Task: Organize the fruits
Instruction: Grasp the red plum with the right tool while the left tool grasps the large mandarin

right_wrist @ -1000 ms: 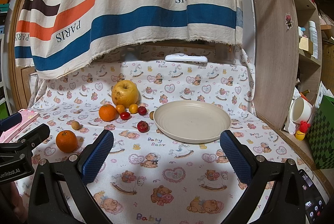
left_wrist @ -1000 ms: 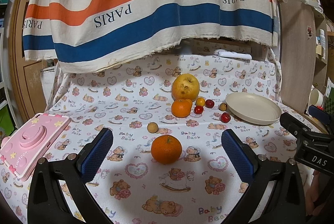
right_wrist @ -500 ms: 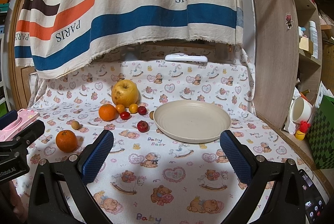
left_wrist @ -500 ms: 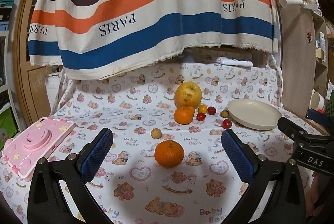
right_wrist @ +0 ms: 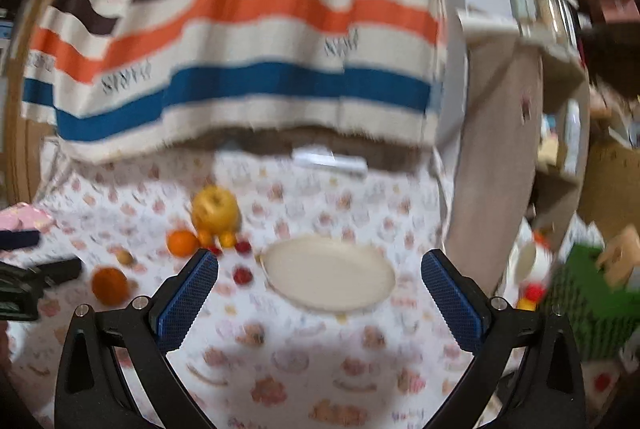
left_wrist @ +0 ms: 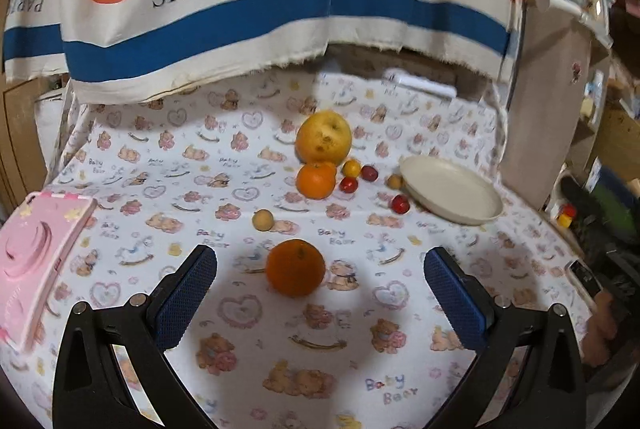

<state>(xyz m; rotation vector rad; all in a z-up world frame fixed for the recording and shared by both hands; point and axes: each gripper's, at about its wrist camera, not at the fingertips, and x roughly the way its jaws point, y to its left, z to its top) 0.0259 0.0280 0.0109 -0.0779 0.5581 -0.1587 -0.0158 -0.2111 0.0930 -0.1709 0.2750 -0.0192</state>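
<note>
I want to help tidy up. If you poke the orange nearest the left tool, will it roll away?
Probably a little. The orange looks round and sits free on the flat cloth, touching nothing, so a sideways nudge would likely roll it. It looks firm, so the open left tool could likely squeeze it without denting it. The soft cloth may slow its roll.

"PARIS" on the striped cloth (left_wrist: 256, 9); "Baby Bear" on the printed table cover (left_wrist: 392, 389)

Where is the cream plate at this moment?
In the left wrist view the cream plate lies empty on the bear-print cloth, at the right, beside a small red fruit near its front-left rim.
</note>
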